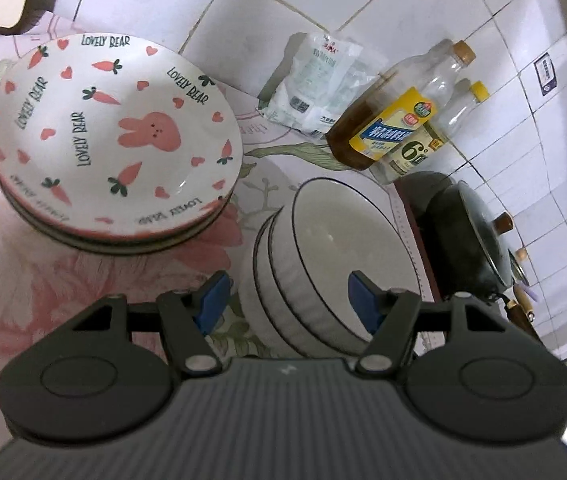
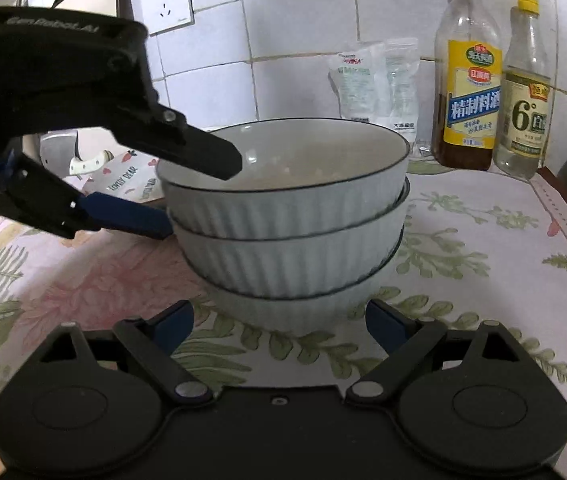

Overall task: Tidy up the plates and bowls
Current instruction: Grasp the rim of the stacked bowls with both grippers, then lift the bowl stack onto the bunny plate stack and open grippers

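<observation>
Leftmost on the flower-patterned table sat a stack of plates, white, printed with pink rabbits, carrots, hearts and the words LOVELY BEAR; the top plate lay slightly off-centre on those beneath. Just to its right, apart from it, stood the stack of bowls, three ribbed white bowls with thin dark rims, nested, the upper ones leaning a little to one side.

Seen from the left wrist, the left gripper had its blue-padded fingers spread apart on either side of the near wall of the bowl stack, one finger outside the stack to the left, the other over the top bowl's inside. From the right wrist, the same gripper reached in from the left, one finger over the top bowl's rim and the blue one alongside the stack's outer wall; whether either pad touched the bowl could not be told.

Nearer, the right gripper stood wide open, its fingers flanking the bottom bowl's base without touching it.

Farther right, against the tiled wall, stood a white packet, then two bottles.
</observation>
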Available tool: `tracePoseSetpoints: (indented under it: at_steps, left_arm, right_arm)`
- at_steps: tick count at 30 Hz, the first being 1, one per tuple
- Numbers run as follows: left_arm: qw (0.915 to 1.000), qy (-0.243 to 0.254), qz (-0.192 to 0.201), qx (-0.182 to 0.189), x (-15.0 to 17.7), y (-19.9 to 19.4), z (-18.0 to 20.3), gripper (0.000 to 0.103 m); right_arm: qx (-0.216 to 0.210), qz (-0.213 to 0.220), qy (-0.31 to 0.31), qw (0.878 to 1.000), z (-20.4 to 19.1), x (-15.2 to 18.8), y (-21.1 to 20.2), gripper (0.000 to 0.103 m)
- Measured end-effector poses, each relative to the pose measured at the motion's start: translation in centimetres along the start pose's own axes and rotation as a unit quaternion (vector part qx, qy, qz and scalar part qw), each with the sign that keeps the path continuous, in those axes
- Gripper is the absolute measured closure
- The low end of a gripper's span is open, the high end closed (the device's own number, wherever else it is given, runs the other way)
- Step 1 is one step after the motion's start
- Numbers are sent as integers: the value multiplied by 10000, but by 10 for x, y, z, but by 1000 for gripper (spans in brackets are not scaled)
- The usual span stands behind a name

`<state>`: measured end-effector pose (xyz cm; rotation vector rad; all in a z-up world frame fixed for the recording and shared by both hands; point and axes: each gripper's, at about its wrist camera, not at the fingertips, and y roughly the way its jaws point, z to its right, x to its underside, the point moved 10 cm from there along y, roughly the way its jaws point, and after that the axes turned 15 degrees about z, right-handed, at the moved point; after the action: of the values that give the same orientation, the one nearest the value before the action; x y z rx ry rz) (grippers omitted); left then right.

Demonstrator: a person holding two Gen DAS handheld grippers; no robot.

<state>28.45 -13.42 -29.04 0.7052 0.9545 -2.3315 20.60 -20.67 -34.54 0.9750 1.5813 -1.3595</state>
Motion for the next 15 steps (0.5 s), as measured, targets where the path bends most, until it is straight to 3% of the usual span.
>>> tracePoseSetpoints:
  at_steps: [5,8,15]
  left_arm:
    - [9990,316,-256,-157,0,17,-5,44]
    - [9987,311,-403,-59,2,23,-4,58]
    - [9981,341,-495,-152,2,35,-7,63]
  right_arm:
    - [54,13,-208,9998,6,-3,11,7]
    - [-39,14,-244,9997,5,-5,14,7]
    - [-118,-55,-276,9995,5,-6,23,4]
